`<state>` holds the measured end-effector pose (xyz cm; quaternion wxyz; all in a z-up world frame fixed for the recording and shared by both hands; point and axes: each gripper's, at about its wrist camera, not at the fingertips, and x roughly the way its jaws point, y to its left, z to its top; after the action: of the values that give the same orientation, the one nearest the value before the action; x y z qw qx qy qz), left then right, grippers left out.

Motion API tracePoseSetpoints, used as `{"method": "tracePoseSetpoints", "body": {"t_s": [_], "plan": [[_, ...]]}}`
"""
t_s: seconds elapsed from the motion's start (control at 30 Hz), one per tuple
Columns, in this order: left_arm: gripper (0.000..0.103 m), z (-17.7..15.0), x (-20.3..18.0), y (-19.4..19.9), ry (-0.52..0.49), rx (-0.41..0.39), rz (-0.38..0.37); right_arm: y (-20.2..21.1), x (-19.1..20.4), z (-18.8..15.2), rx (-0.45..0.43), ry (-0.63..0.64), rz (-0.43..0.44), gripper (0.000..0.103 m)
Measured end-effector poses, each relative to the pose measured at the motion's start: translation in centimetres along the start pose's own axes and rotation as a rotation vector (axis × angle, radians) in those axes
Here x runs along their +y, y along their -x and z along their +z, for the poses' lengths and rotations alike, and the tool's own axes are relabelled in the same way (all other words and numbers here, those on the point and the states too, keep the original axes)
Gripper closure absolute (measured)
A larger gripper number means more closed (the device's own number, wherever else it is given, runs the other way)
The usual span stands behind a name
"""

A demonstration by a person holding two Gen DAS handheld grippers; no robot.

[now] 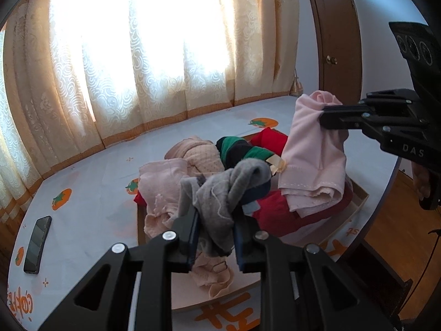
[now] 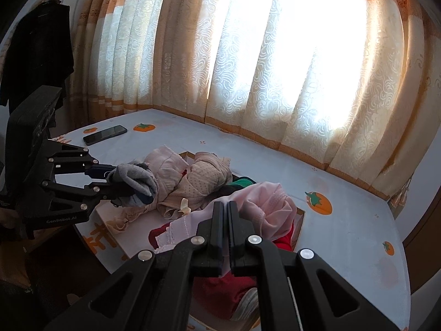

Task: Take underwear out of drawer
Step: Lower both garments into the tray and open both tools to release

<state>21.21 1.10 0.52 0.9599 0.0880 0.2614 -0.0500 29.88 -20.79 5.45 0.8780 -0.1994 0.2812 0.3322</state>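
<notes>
Gripped grey underwear in left claw; pink underwear pinched in right claw. Soft, light, limp; best grabbed by bunched fold.

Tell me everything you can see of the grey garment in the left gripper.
The grey garment is soft knit fabric, bunched and crumpled, with a dark blue band and a paler patch at one edge and a thin pale seam line. The left gripper is shut on it, jaws pinching its middle, so folds bulge above and a tail hangs below. It is lifted above the drawer, close to the pale pink underwear piled there; whether it touches it I cannot tell.
</notes>
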Motion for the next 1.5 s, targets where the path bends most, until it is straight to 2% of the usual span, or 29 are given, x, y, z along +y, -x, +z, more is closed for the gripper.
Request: {"method": "tracePoseSetpoints", "body": {"t_s": [0.3, 0.53, 0.6, 0.73, 0.93, 1.03, 1.1, 1.17, 1.3, 1.43, 1.5], "plan": [[0.083, 0.3, -0.3, -1.1, -0.002, 0.03, -0.018, -2.6, -0.5, -0.2, 0.045, -0.018, 0.007, 0.099], [0.082, -0.3, -0.7, -2.8, -0.008, 0.092, -0.047, -5.8, -1.8, -1.9, 0.157, -0.063, 0.019, 0.099], [0.076, -0.5, -0.7, -3.3, 0.002, 0.101, -0.049, -6.3, -2.1, -2.5, 0.175, -0.072, 0.018, 0.099], [0.076, -1.0, -0.9, -3.9, -0.007, 0.119, -0.047, -6.7, -2.3, -3.1, 0.192, -0.094, 0.03, 0.099], [0.058, -1.3, -1.0, -3.6, -0.009, 0.116, -0.035, -6.9, -2.4, -3.3, 0.216, -0.105, 0.031, 0.096], [0.046, -1.5, -0.9, -3.3, -0.003, 0.111, -0.033, -6.8, -2.4, -3.4, 0.223, -0.112, 0.033, 0.091], [0.037, -1.6, -0.7, -3.1, 0.002, 0.103, -0.022, -6.7, -2.3, -3.4, 0.223, -0.107, 0.027, 0.081], [0.032, -1.6, -0.5, -2.8, 0.01, 0.097, -0.013, -6.5, -2.3, -3.4, 0.219, -0.113, 0.023, 0.075], [0.027, -1.8, -0.3, -1.9, 0.017, 0.081, -0.008, -5.7, -2.3, -3.5, 0.218, -0.124, 0.008, 0.059], [0.023, -2.1, -0.3, -1.1, 0.023, 0.068, -0.01, -4.7, -2.3, -3.7, 0.219, -0.137, 0.006, 0.048], [0.02, -2.3, -0.3, -0.7, 0.025, 0.058, -0.012, -3.9, -2.3, -3.9, 0.215, -0.15, 0.014, 0.037]]}}
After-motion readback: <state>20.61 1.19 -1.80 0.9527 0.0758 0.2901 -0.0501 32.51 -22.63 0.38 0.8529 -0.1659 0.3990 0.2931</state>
